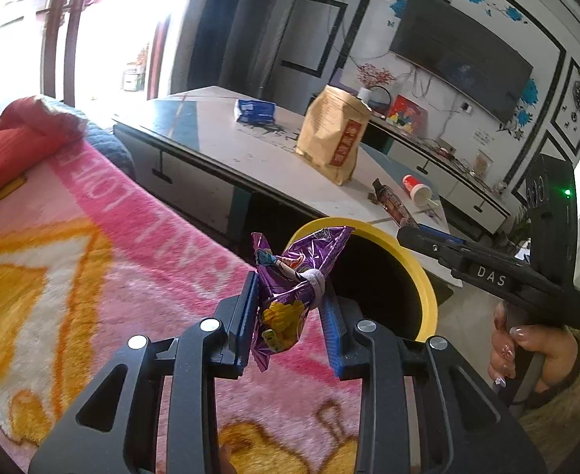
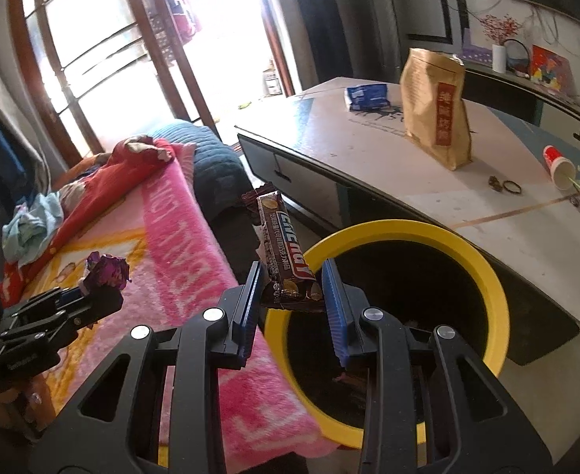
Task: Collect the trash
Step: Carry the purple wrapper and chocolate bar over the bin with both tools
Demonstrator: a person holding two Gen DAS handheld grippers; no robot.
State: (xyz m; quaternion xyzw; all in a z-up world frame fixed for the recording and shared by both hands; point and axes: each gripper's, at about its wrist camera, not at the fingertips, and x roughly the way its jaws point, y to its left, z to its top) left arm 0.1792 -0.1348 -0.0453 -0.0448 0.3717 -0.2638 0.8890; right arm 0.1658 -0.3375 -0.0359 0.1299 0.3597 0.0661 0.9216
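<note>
1. purple snack wrapper (image 1: pixel 290 276) pinched in left gripper (image 1: pixel 290 308), above pink blanket (image 1: pixel 112 237), just left of yellow bin (image 1: pixel 416 276).
2. brown bar wrapper (image 2: pixel 286 260) clamped in right gripper (image 2: pixel 290 304), at bin's near-left rim.
3. carrying step, likely; next needs both over the opening, then release.
</note>
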